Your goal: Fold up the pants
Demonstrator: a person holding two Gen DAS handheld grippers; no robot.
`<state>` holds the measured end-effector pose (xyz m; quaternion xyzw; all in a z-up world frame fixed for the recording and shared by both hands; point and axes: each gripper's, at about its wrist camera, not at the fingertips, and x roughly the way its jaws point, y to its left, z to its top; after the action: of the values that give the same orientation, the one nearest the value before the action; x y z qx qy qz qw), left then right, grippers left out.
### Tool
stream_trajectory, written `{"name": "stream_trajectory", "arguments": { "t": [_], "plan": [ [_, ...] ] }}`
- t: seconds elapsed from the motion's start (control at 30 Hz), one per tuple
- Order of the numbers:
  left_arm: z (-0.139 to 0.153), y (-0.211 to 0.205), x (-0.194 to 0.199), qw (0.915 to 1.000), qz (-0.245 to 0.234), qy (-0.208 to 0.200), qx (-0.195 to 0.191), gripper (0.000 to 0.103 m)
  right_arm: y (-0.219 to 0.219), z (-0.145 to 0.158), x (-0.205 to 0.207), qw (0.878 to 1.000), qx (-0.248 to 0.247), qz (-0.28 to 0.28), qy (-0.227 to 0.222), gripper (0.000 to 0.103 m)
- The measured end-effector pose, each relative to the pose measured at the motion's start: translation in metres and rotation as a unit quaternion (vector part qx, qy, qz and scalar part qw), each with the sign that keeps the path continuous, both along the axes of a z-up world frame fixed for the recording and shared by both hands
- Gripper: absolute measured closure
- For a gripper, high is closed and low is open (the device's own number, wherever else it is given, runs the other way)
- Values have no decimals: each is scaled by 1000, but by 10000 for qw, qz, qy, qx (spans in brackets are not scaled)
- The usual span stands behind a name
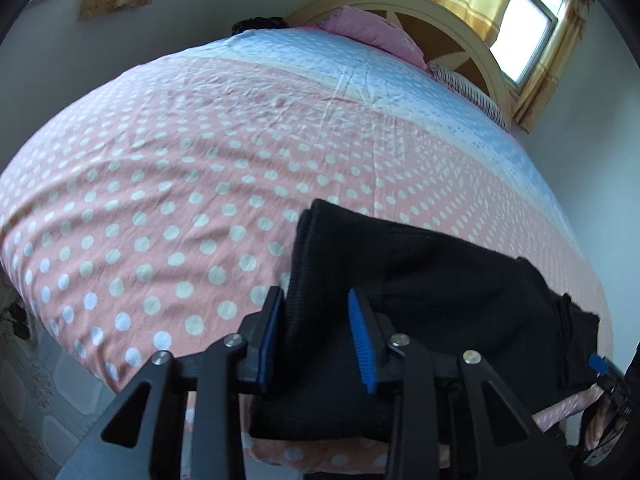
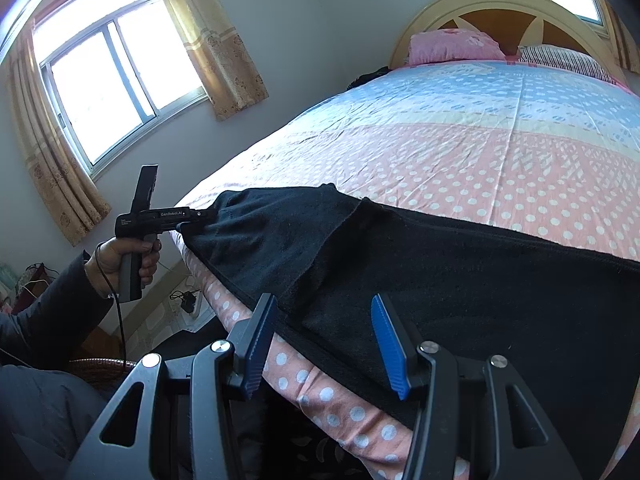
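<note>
1. Surface: bed [image 1: 160, 200] with a pink dotted sheet; curtained window [image 2: 112, 80] beyond it.
2. Black pants [image 1: 420, 280] lie at the near edge, between both tools' jaws.
3. Left gripper [image 1: 318, 340]: jaws apart, pads clear of the cloth.
4. Right gripper [image 2: 326, 344]: jaws apart, straddling the hem.
5. Right view alone shows the hand [image 2: 120, 256]; that tool's tips are hidden behind cloth.

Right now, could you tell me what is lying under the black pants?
The black pants lie on the polka-dot bedspread near the bed's edge; pink dotted fabric shows all around them. Whatever sits directly beneath the cloth is covered, so I cannot tell.
</note>
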<state>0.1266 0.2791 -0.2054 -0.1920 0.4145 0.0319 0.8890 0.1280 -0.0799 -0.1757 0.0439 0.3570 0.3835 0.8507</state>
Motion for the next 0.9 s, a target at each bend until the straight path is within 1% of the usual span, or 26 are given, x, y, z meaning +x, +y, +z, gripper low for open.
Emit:
{"name": "stream_trajectory", "arguments": {
  "t": [0.07, 0.1, 0.17, 0.2, 0.23, 0.3, 0.33, 0.4, 0.5, 0.57, 0.6, 0.67, 0.73, 0.8, 0.9],
  "plan": [
    [1, -2, 1, 9999, -68, 1, 93, 65, -1, 2, -1, 10000, -4, -5, -33, 52],
    [1, -1, 1, 9999, -121, 7, 70, 68, -1, 3, -2, 10000, -7, -12, -55, 52],
    [4, 0, 0, 9997, -247, -16, -22, 81, -4, 6, -2, 9999, 0, -39, -100, 52],
    [7, 0, -1, 9995, -294, -44, -38, 90, -5, 7, -3, 9999, 3, -65, -114, 52],
    [9, 1, -1, 9994, -326, -45, -74, 91, -8, 8, -2, 9998, 8, -113, -134, 52],
    [20, 4, -3, 9989, -314, -176, -309, 91, -14, 10, -1, 9996, 31, -219, -150, 52],
    [25, 3, -3, 9985, -333, -235, -366, 91, -17, 11, 0, 9995, 57, -286, -146, 52],
    [43, -7, -5, 9975, -454, -415, -355, 91, -25, 12, 3, 9988, 98, -463, -129, 52],
    [67, -27, -9, 9944, -689, -585, -553, 91, -36, 16, 6, 9974, 159, -701, -107, 52],
    [82, -45, -11, 9905, -938, -681, -745, 91, -46, 19, 7, 9960, 194, -866, -122, 52],
    [88, -53, -11, 9889, -1037, -720, -782, 91, -52, 22, 8, 9950, 236, -960, -129, 52],
    [104, -76, -14, 9830, -1340, -857, -920, 91, -64, 26, 9, 9928, 316, -1145, -145, 52],
    [116, -92, -14, 9778, -1528, -963, -1060, 91, -79, 30, 10, 9899, 390, -1351, -160, 52],
    [131, -114, -12, 9709, -1754, -1085, -1213, 91, -95, 33, 10, 9861, 474, -1581, -177, 52],
    [146, -148, -1, 9637, -2054, -1127, -1280, 91, -118, 37, 11, 9797, 641, -1890, -184, 52]
  ]
}}
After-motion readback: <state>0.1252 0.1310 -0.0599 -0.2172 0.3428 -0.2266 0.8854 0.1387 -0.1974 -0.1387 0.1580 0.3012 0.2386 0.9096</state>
